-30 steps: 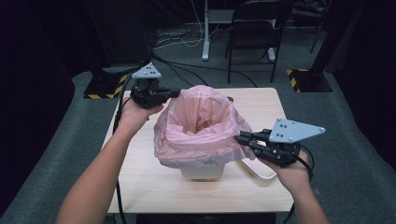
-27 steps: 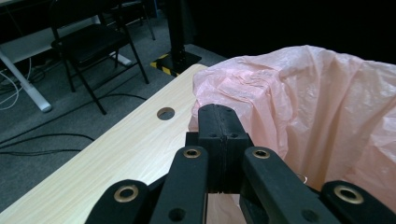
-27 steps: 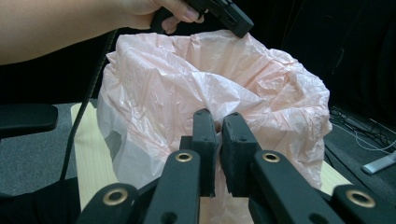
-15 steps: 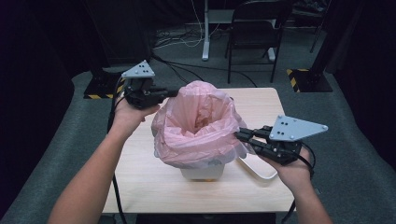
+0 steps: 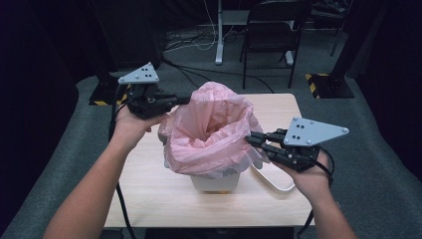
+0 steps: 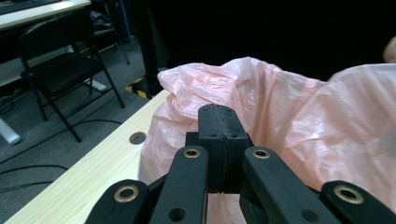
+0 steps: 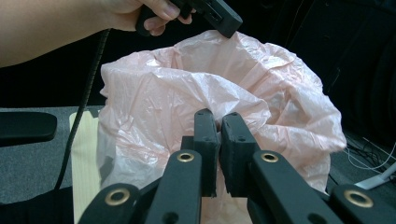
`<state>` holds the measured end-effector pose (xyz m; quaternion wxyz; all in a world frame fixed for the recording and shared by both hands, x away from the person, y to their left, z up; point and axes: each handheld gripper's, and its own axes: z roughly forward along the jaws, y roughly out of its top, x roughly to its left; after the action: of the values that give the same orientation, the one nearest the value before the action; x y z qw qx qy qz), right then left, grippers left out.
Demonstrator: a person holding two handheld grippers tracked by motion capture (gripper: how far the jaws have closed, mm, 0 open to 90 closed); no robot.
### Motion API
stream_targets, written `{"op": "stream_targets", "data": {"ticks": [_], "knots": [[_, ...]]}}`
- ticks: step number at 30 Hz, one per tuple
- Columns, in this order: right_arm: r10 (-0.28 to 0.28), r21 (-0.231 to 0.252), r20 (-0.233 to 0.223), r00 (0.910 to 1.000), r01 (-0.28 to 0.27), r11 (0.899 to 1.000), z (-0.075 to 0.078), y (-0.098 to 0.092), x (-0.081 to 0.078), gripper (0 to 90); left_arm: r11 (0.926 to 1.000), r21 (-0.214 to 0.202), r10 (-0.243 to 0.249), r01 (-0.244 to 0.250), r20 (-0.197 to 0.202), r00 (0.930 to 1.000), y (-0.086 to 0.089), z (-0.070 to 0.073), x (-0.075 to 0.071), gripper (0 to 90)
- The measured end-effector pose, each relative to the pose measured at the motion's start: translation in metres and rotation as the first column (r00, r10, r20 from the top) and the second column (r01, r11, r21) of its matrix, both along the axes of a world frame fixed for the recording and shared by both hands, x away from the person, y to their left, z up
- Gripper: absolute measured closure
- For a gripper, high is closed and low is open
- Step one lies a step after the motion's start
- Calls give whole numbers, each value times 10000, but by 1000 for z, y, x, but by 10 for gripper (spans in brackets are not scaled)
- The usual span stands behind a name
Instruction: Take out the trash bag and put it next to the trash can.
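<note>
A pink plastic bag [image 5: 214,129] lines a small white bin [image 5: 214,181] on the wooden table [image 5: 149,199]. My left gripper [image 5: 185,100] is at the bag's far-left rim, raised above the table, with its jaws pressed together [image 6: 219,112] on the film. In the right gripper view the bag [image 7: 187,93] rises to a peak right under the left gripper [image 7: 224,21]. My right gripper [image 5: 250,139] is at the near-right rim. Its jaws [image 7: 217,119] are almost together, with a fold of the pink film pinched between the tips. The bag's mouth stands open between the two grippers.
A shallow white tray [image 5: 273,179] lies on the table beside the bin, under my right hand. A round hole [image 6: 137,137] marks the tabletop near the left edge. A black folding chair [image 5: 271,30] and floor cables stand beyond the table's far edge.
My left gripper has risen and drawn slightly away from the bin, pulling the bag's far-left rim up taller. The right gripper has stayed nearly still at the right rim.
</note>
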<state>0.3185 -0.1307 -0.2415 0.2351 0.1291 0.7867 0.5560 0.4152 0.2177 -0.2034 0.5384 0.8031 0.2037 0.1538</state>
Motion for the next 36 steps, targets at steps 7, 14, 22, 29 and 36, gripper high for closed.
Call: {"op": "stream_targets", "data": {"ticks": [7, 14, 22, 29, 36], "knots": [[100, 1, 16, 9999, -100, 9999, 0, 6, 2, 856, 9991, -176, -384, 384, 0, 9993, -1, 2, -9, 899], [236, -50, 4, 9997, -236, 9997, 1, 14, 6, 859, 9961, -308, -830, 831, 51, 9965, -7, 0, -19, 899], [348, -87, -3, 9994, -348, 9994, 3, 25, 14, 863, 9927, -376, -1146, 1145, 18, 9934, -13, -3, -24, 899], [418, -182, -67, 9991, -419, 9990, 1, 36, 22, 866, 9903, -494, -1299, 1297, -17, 9915, -14, -5, -26, 899], [452, -170, -121, 9989, -454, 9988, -1, 42, 28, 869, 9897, -489, -1347, 1348, 54, 9909, -14, -3, -28, 899]]}}
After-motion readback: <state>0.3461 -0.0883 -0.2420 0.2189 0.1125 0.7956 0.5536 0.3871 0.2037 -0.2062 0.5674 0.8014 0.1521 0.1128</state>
